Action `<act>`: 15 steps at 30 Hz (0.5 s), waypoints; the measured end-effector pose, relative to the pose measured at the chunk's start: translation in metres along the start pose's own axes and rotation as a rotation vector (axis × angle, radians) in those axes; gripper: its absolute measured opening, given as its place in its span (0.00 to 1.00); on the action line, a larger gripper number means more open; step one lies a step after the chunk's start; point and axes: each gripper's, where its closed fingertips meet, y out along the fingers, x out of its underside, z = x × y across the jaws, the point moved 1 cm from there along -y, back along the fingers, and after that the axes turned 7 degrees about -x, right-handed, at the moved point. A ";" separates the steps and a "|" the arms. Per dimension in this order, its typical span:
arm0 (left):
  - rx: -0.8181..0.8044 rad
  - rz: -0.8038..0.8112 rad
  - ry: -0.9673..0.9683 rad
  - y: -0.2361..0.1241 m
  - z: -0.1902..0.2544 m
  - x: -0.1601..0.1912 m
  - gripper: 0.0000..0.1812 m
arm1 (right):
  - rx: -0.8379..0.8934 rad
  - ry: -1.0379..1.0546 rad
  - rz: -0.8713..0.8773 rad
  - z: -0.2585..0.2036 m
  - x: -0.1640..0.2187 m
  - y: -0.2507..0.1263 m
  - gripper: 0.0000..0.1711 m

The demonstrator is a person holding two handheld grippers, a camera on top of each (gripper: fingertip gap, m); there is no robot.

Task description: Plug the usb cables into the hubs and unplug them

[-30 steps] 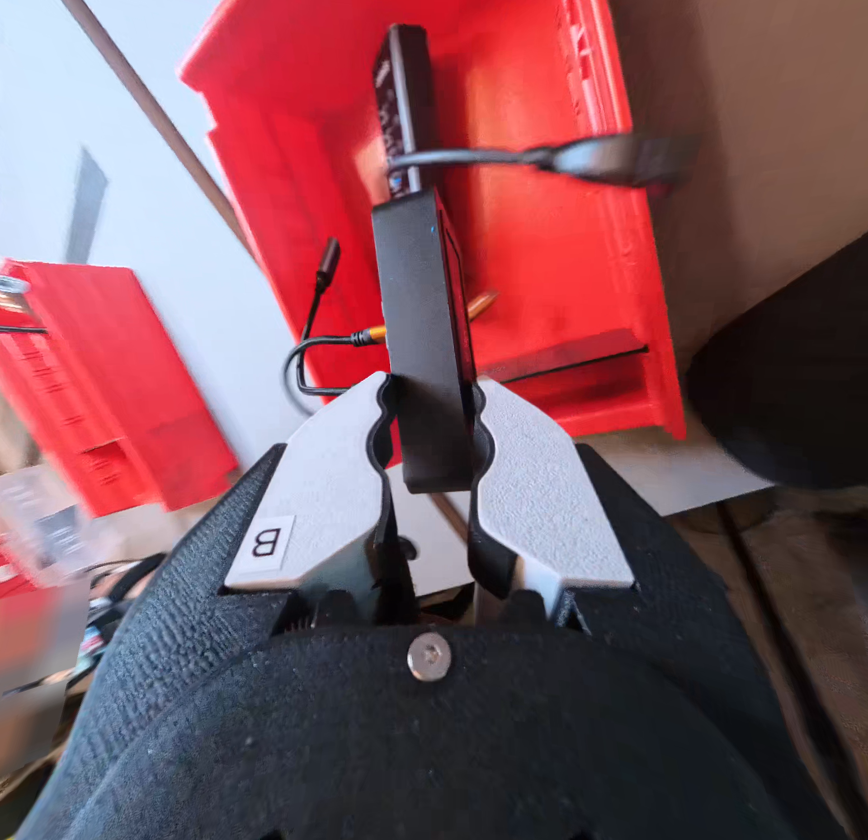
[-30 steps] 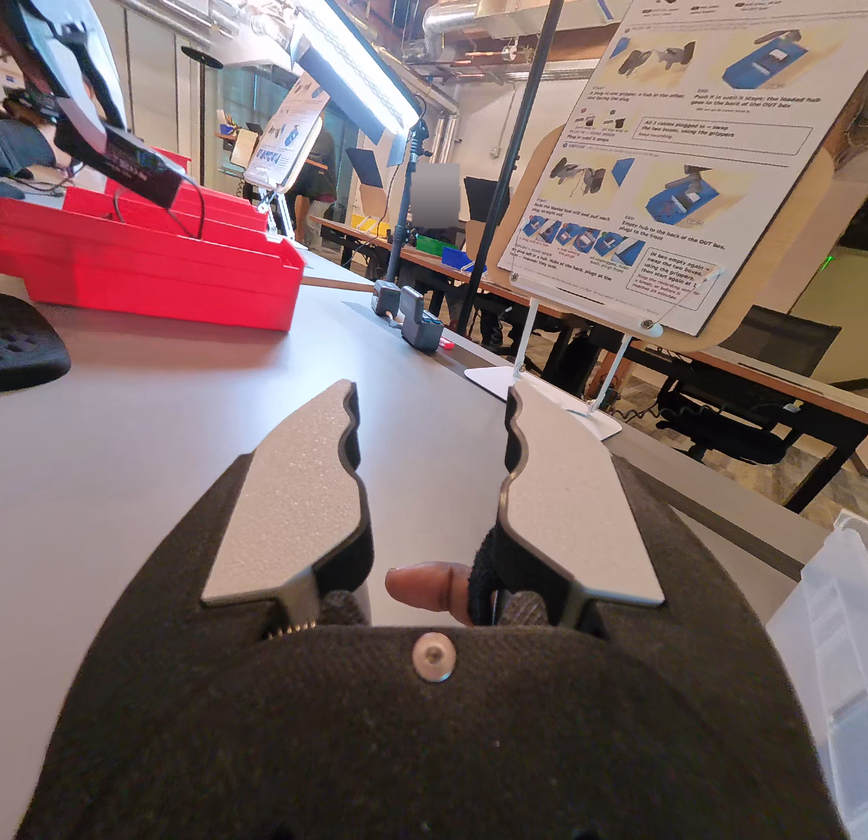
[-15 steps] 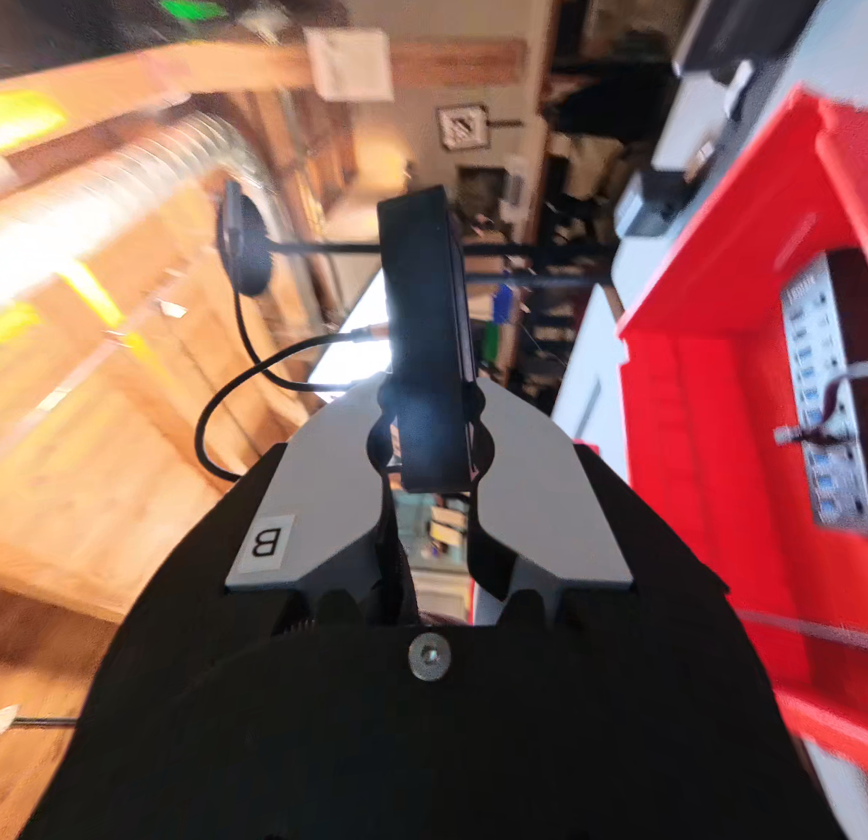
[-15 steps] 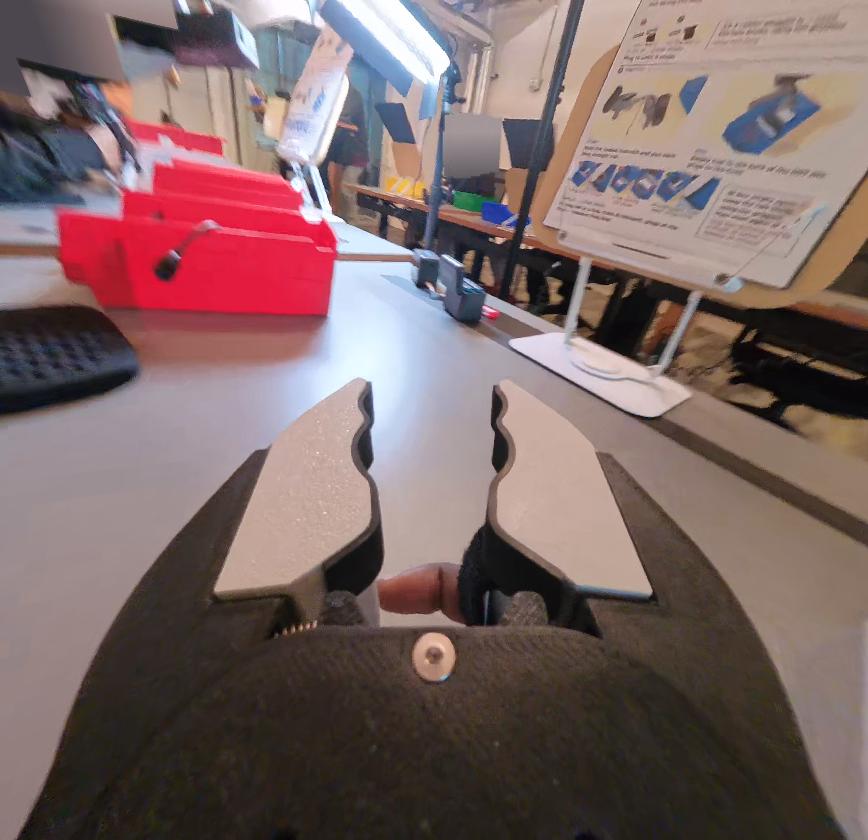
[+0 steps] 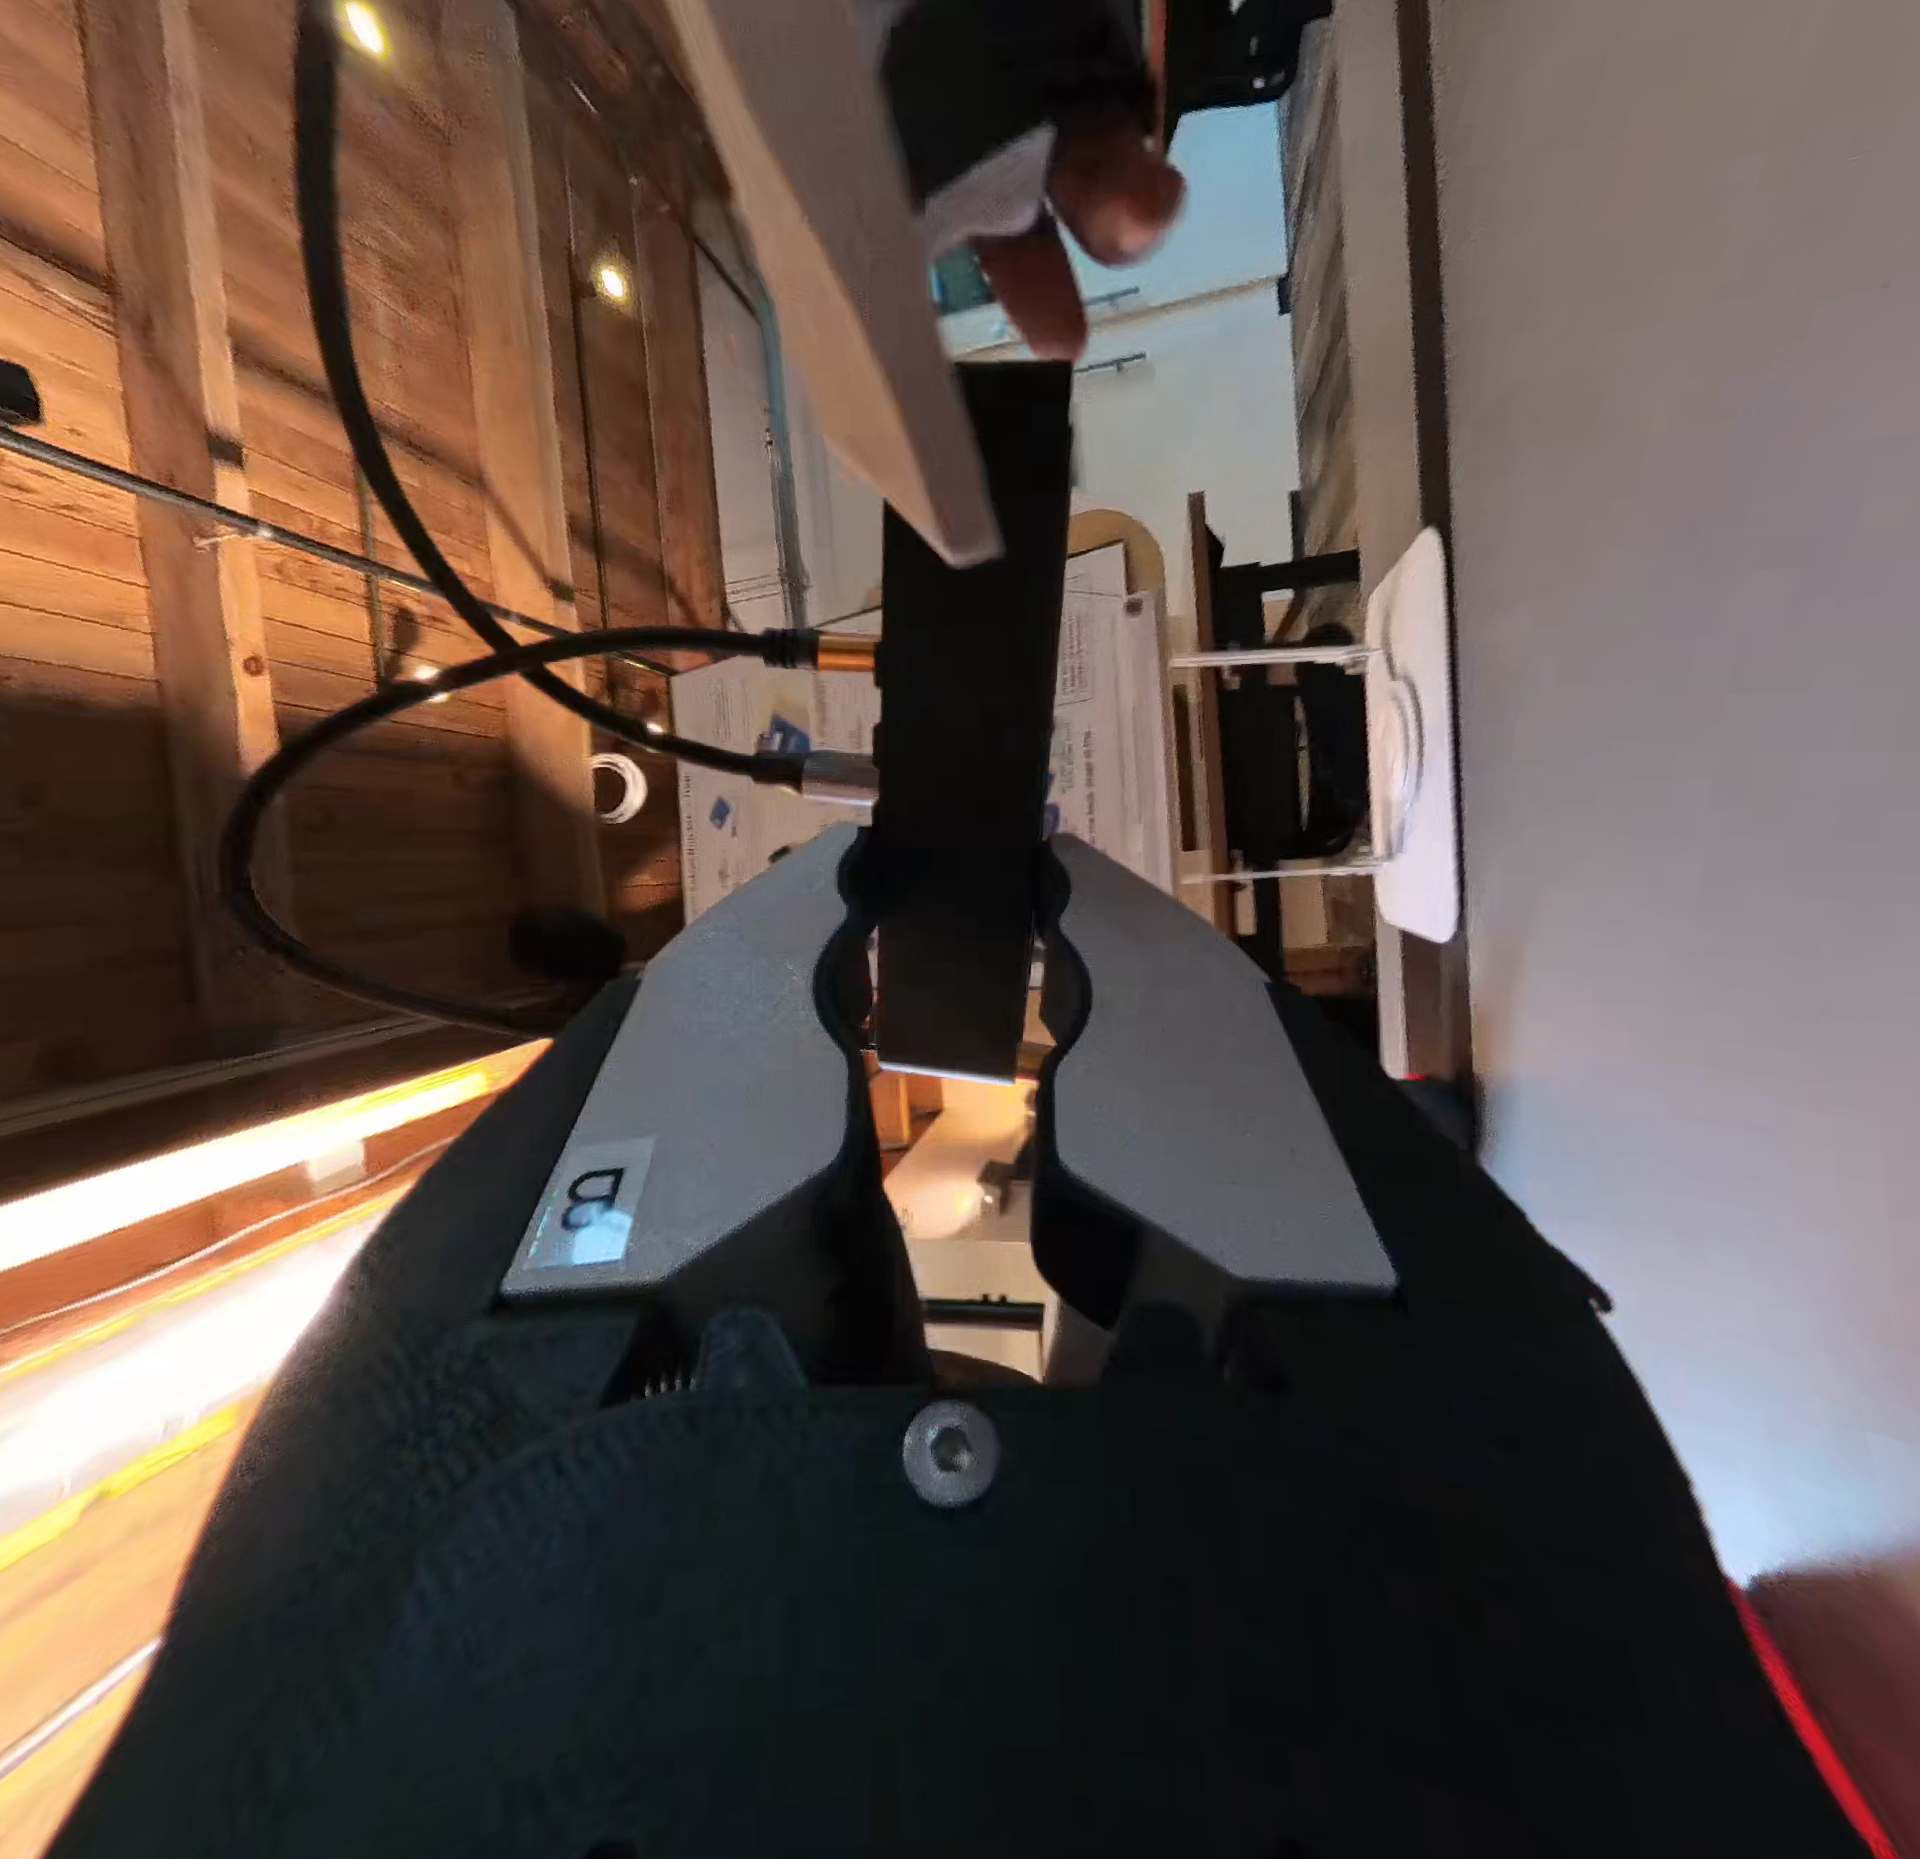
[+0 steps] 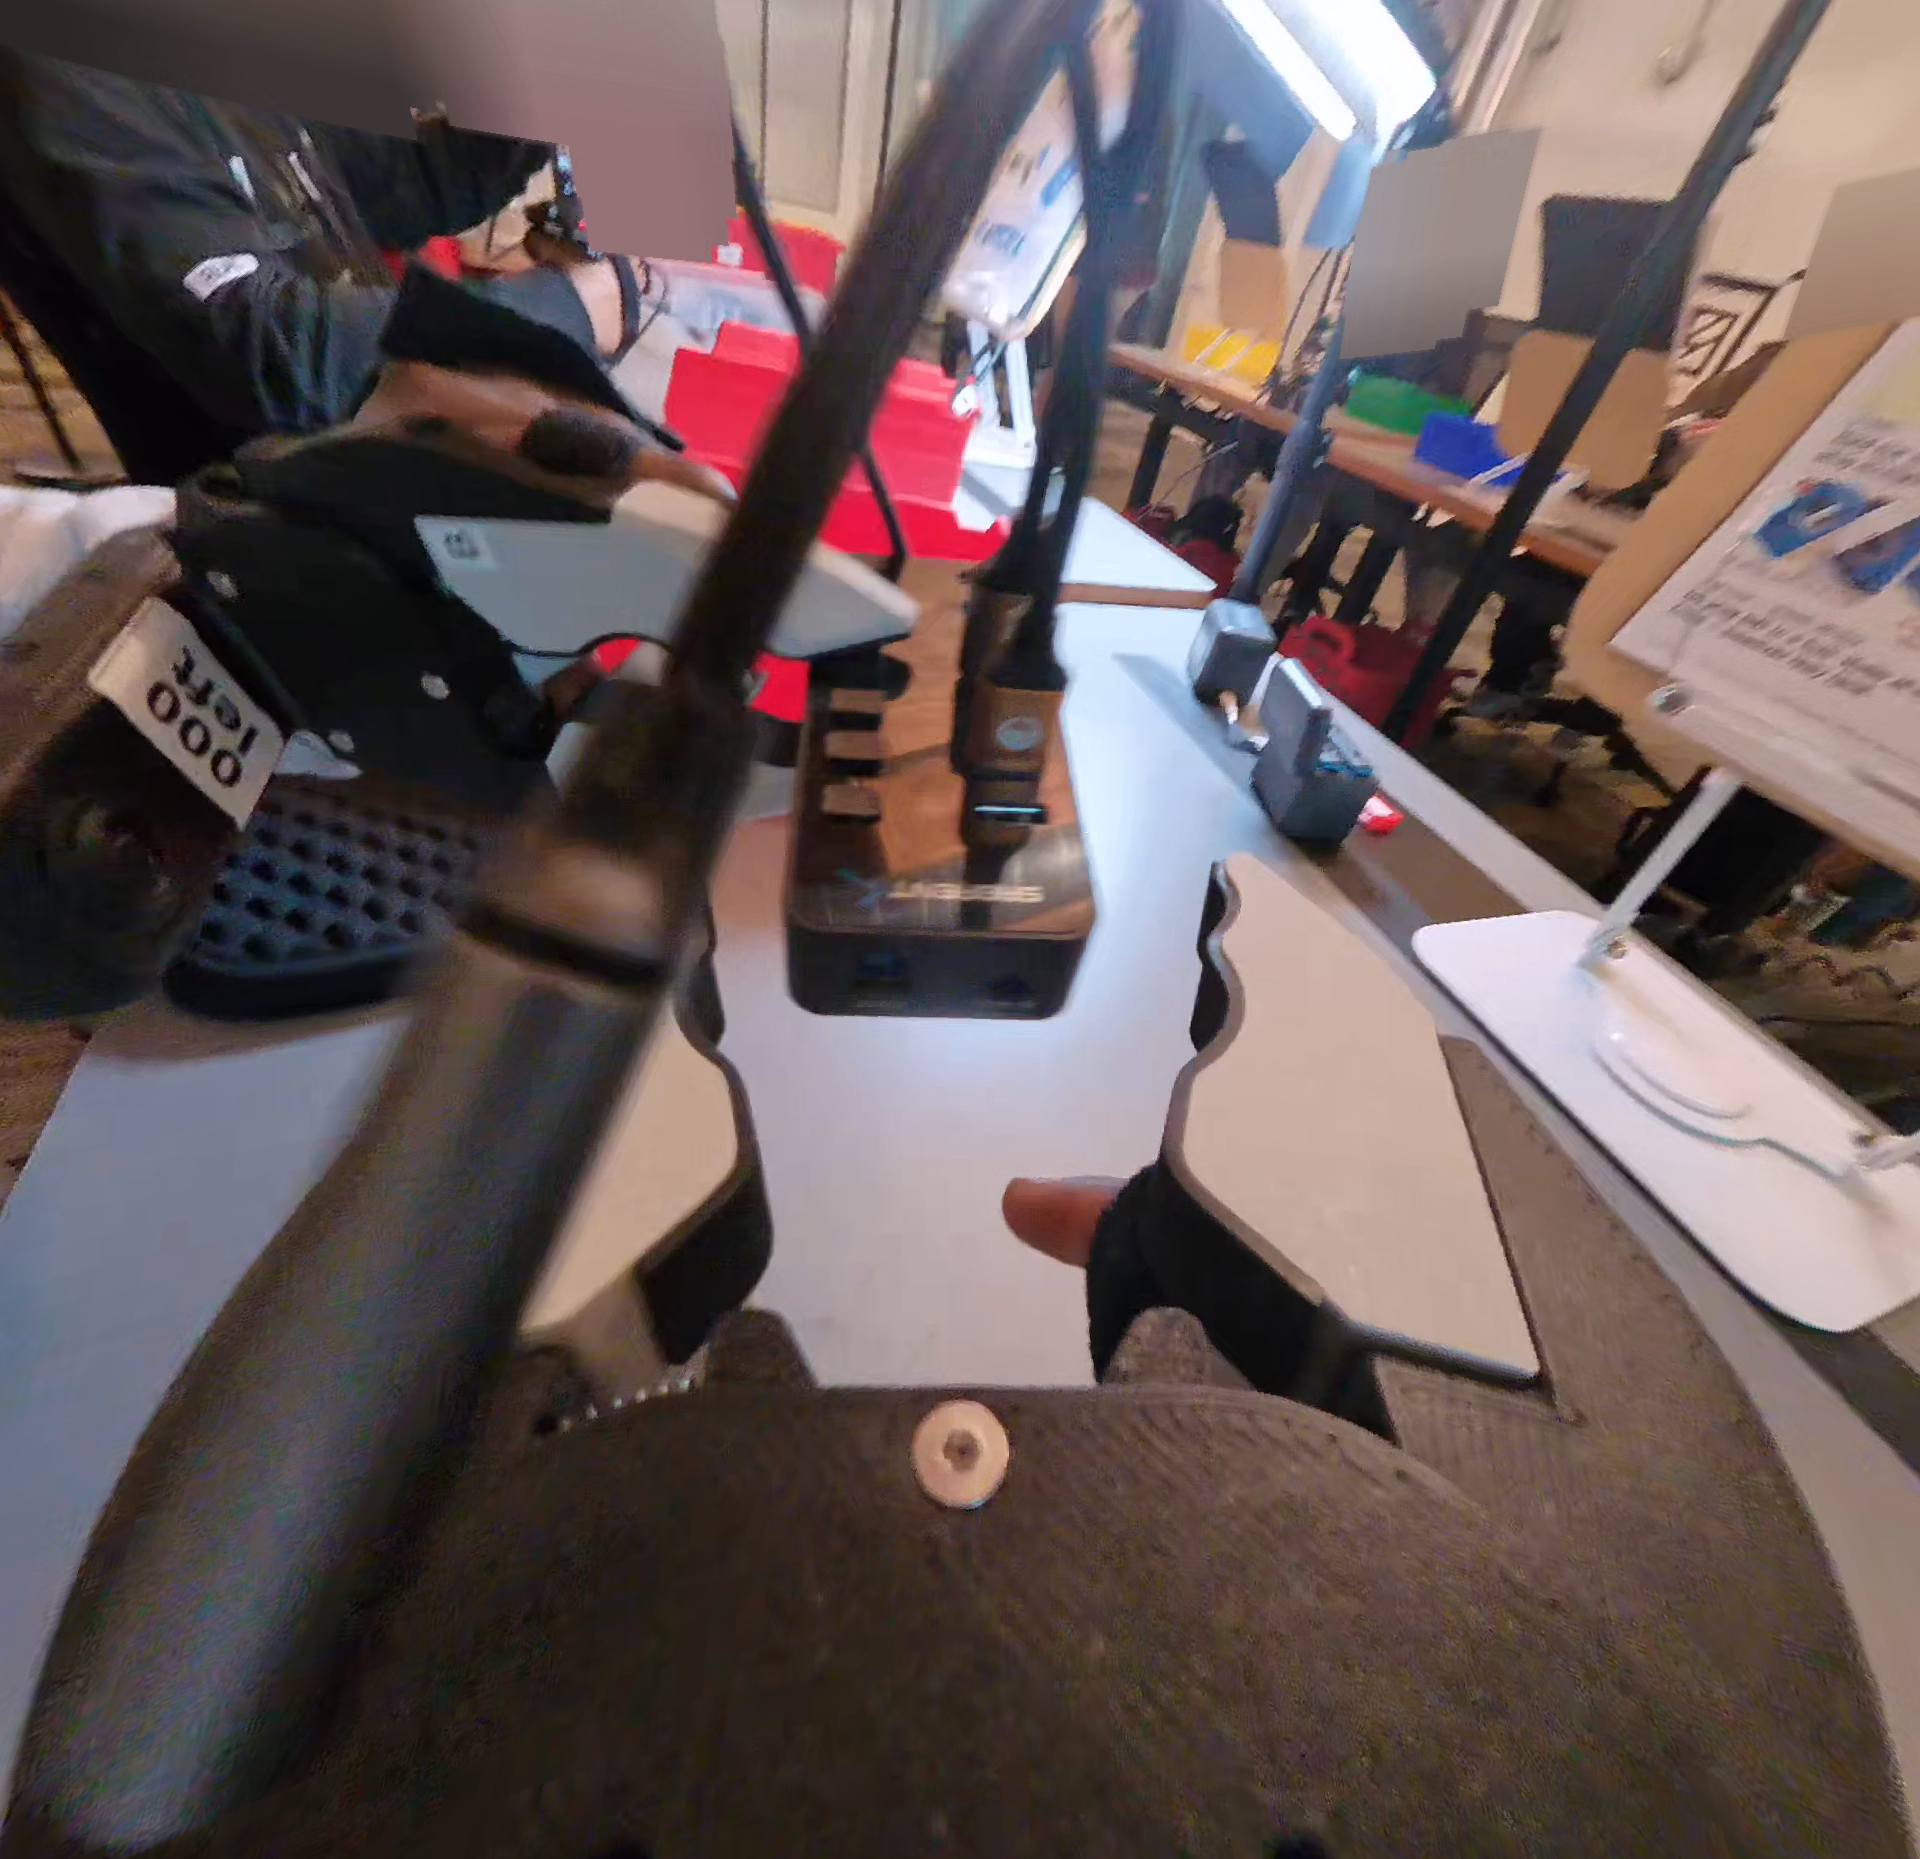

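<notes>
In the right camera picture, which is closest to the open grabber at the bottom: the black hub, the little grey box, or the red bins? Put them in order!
From the right gripper:
1. Black hub, just ahead, centre.
2. Little grey box, farther, to the right.
3. Red bins, farthest, back left.

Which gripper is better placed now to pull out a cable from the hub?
Right. The right gripper is open and empty, facing the hub, while the left gripper is shut on it, so it can only steady it.
</notes>
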 end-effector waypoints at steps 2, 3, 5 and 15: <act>0.034 -0.005 -0.029 0.005 0.004 -0.002 0.16 | -0.001 -0.004 -0.006 -0.003 0.009 0.005 0.51; 0.041 0.006 -0.024 0.007 0.004 -0.003 0.16 | 0.029 -0.015 0.003 -0.001 0.010 0.006 0.47; 0.046 0.047 0.038 0.008 0.005 -0.008 0.16 | 0.101 -0.034 0.015 0.006 0.011 0.007 0.38; -0.041 -0.029 -0.526 0.026 -0.043 -0.006 0.28 | 0.103 0.137 0.416 0.014 -0.016 -0.014 0.38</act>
